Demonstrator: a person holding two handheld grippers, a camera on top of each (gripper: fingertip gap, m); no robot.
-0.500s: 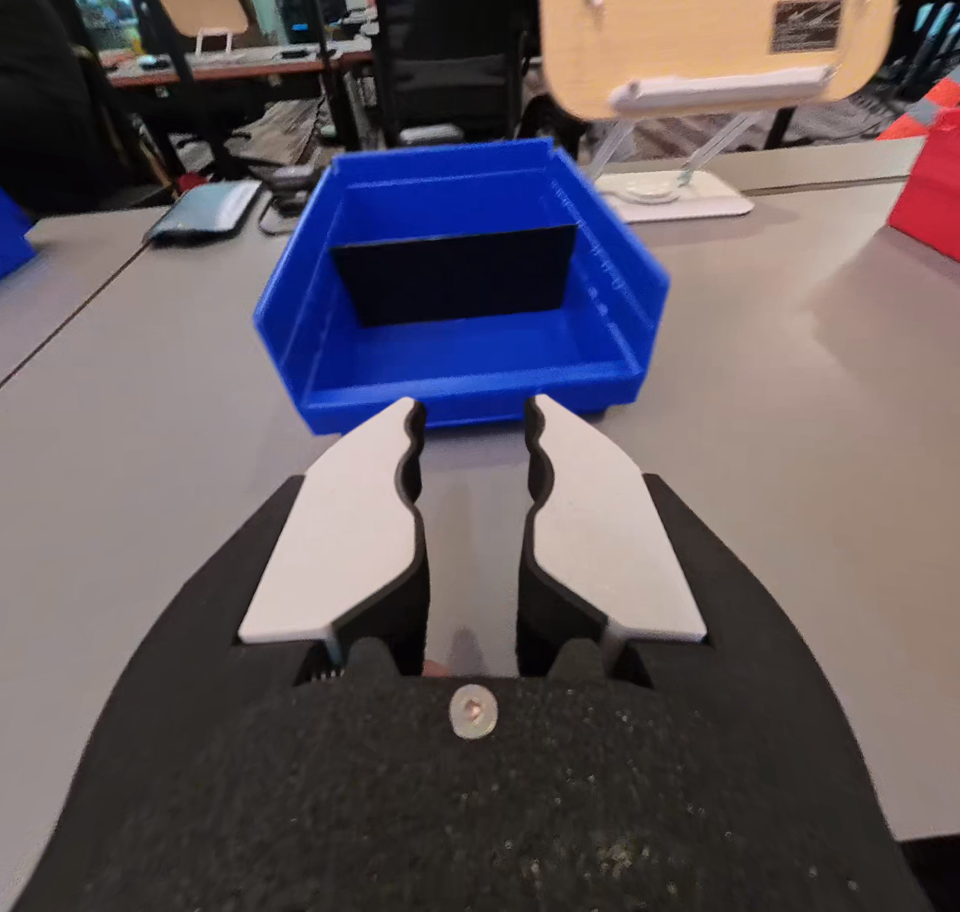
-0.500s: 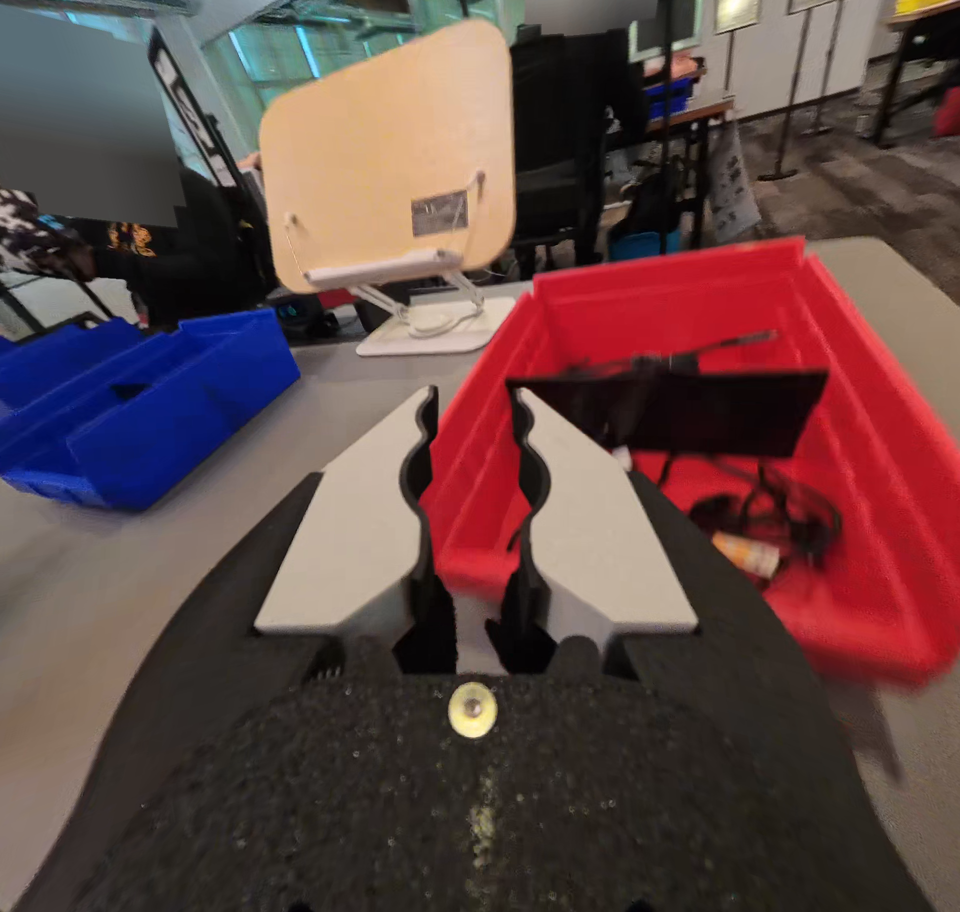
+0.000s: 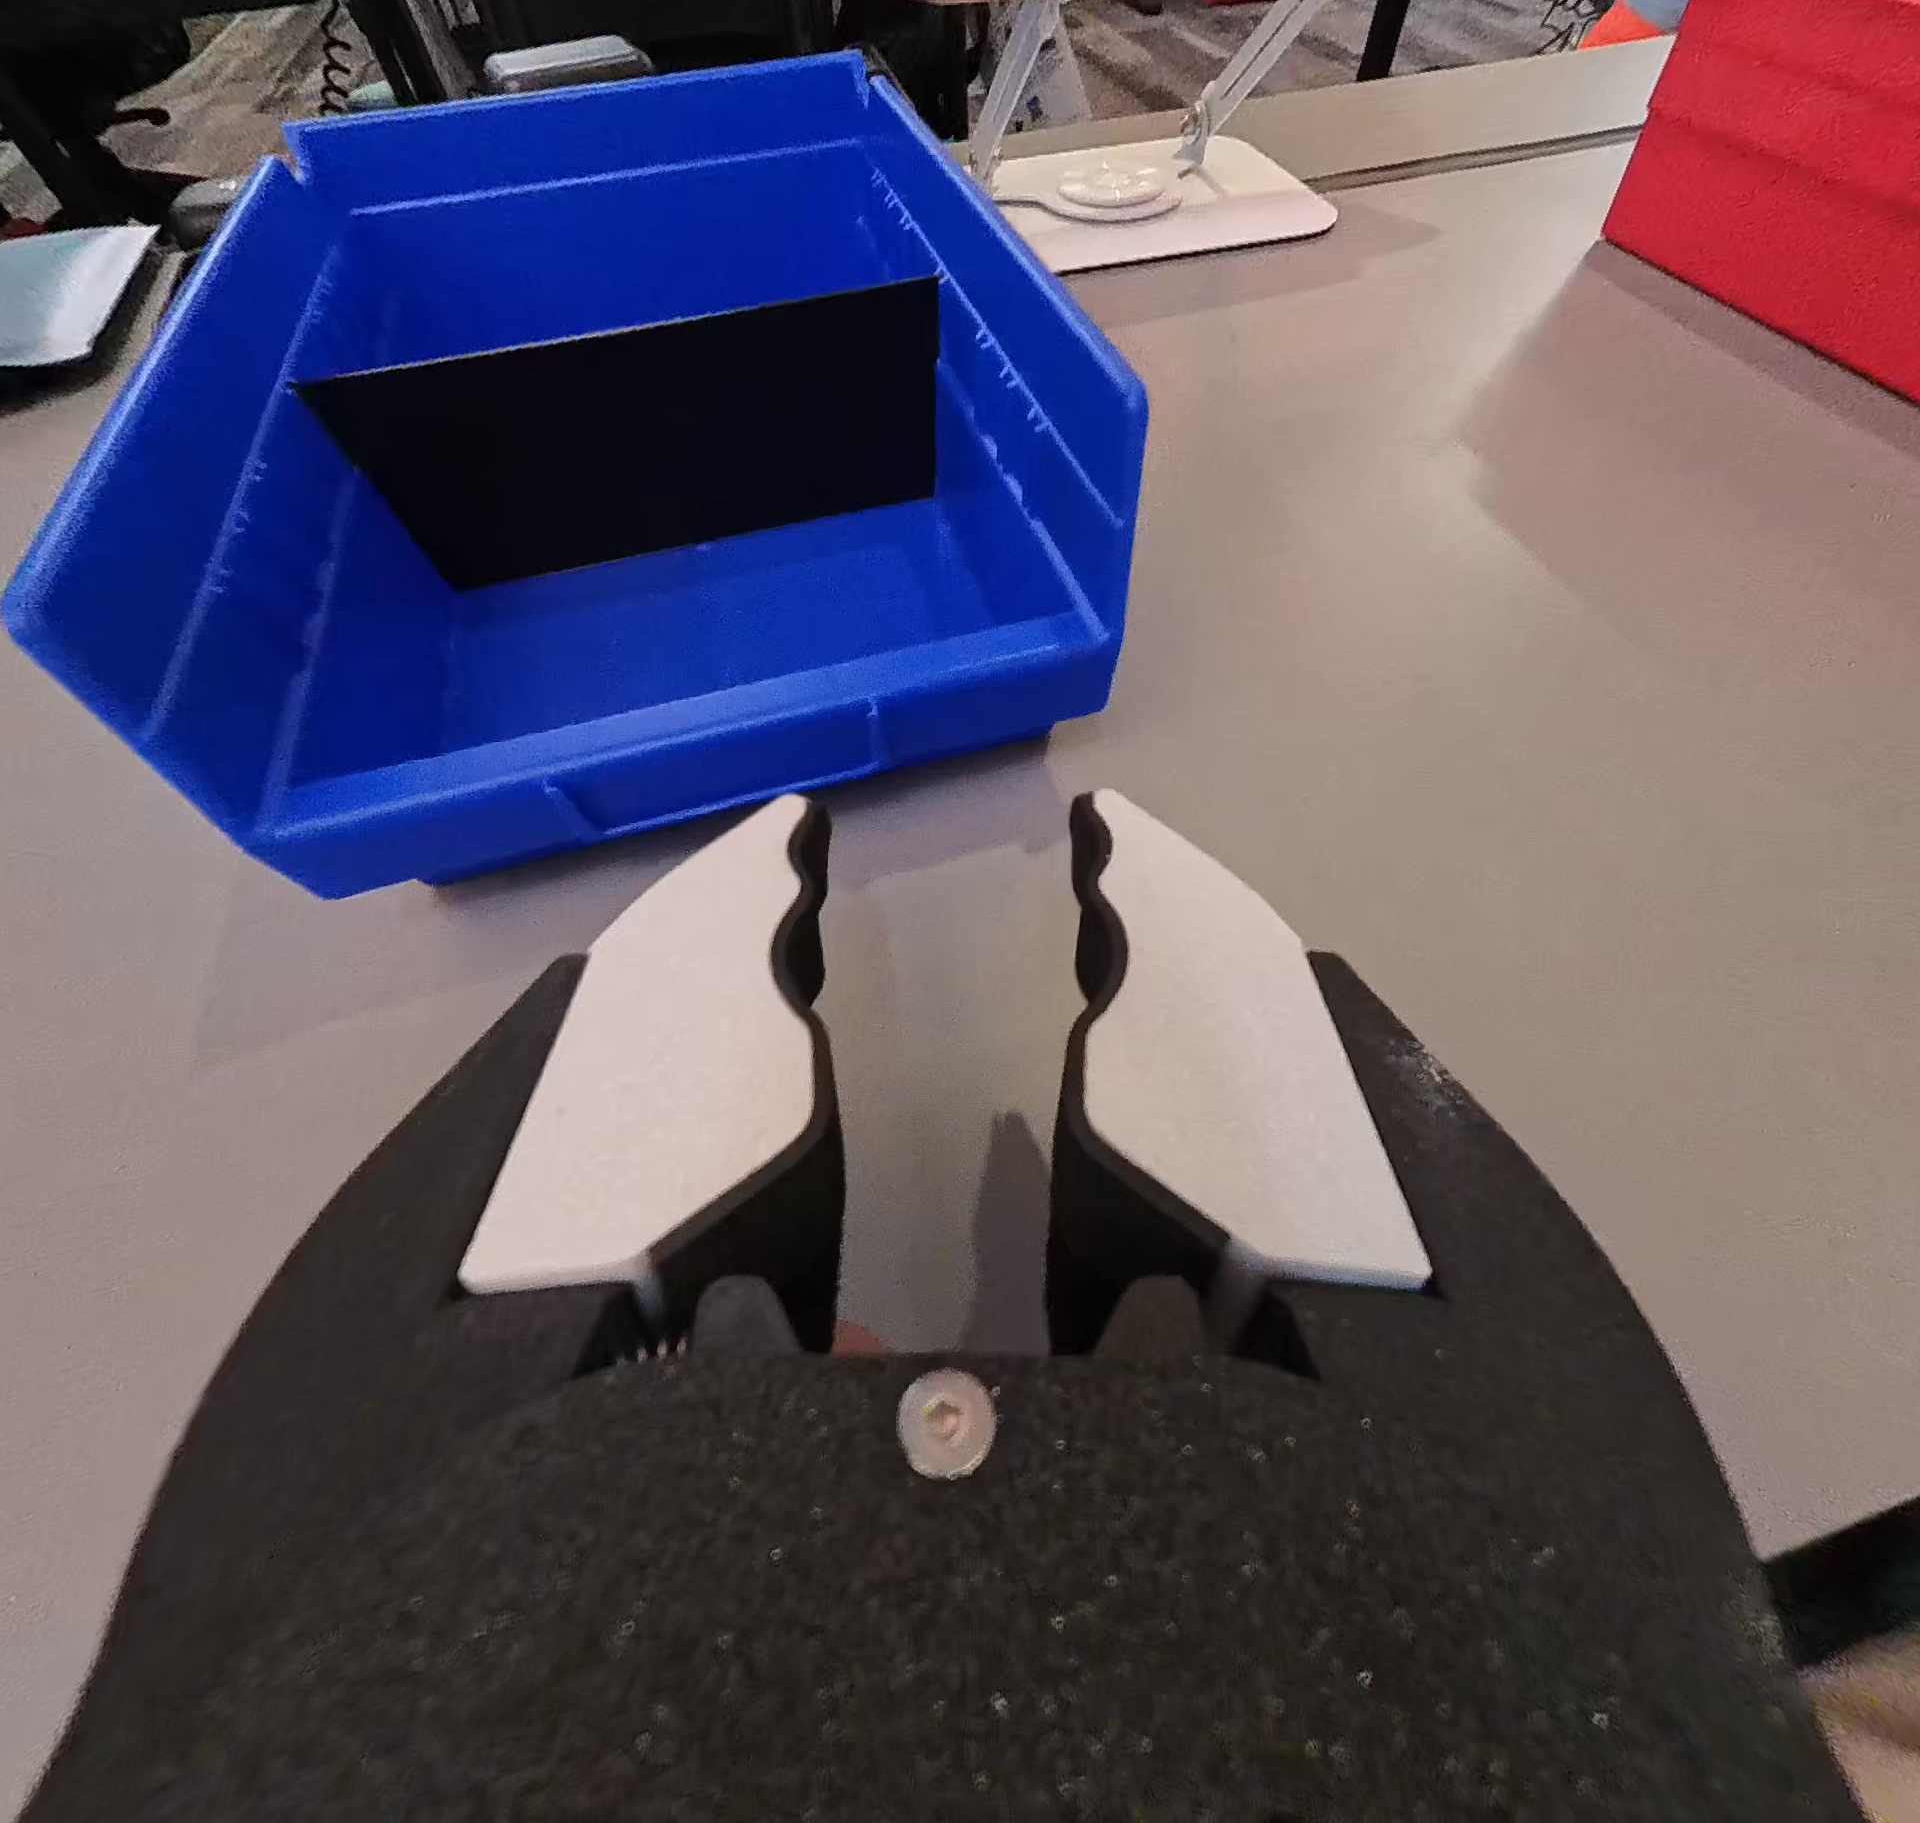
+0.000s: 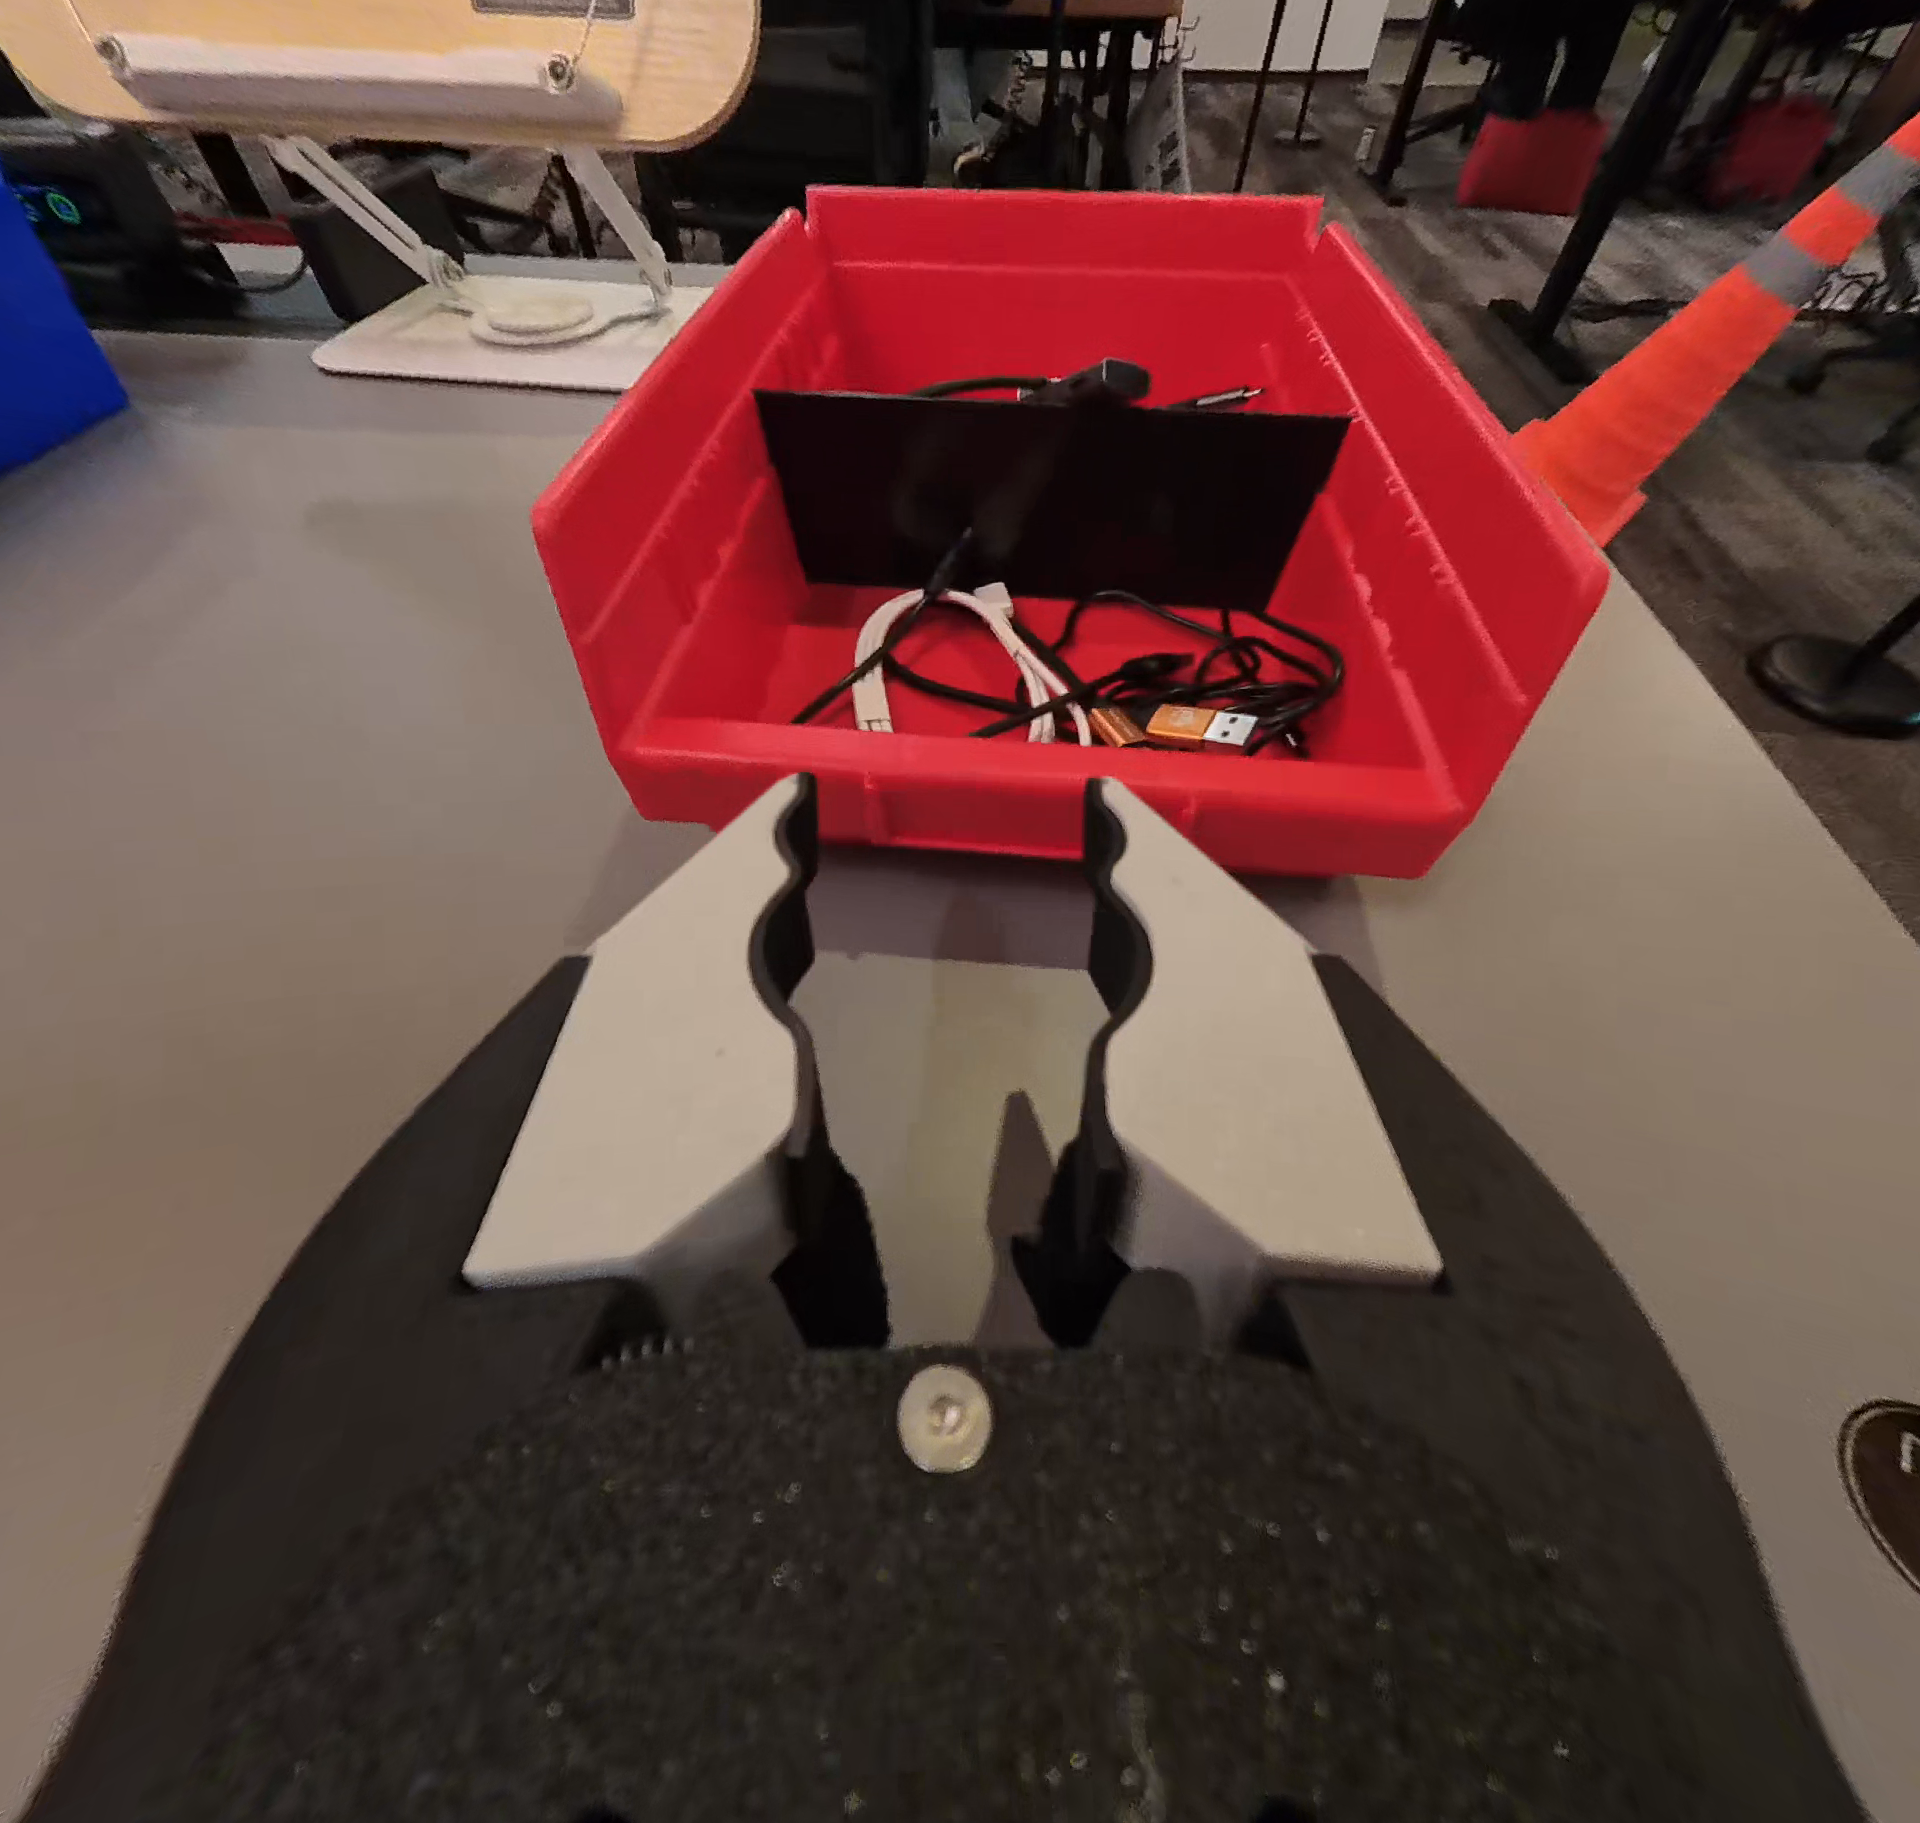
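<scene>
The red storage bin sits on the grey table with its low open front facing the right gripper, its long axis running away from the camera; a black divider stands upright across it, side wall to side wall. In the near compartment lies a loose tangle of cables: a coiled white cable, black cables and an orange USB plug pointing right. More black cable shows behind the divider. The right gripper is held level just above the table, its fingers aimed straight at the bin's front lip, jaws parted and holding nothing, tips near the lip. The blue storage bin stands on the same table with its open front turned toward the left gripper, skewed slightly left, a black divider upright across its middle. The left gripper hangs just short of the bin's right front corner, jaws spread and empty, tilted gently down. Behind both bins stands a wooden board on a white stand. An orange traffic cone stands on the floor to the right of the table.
</scene>
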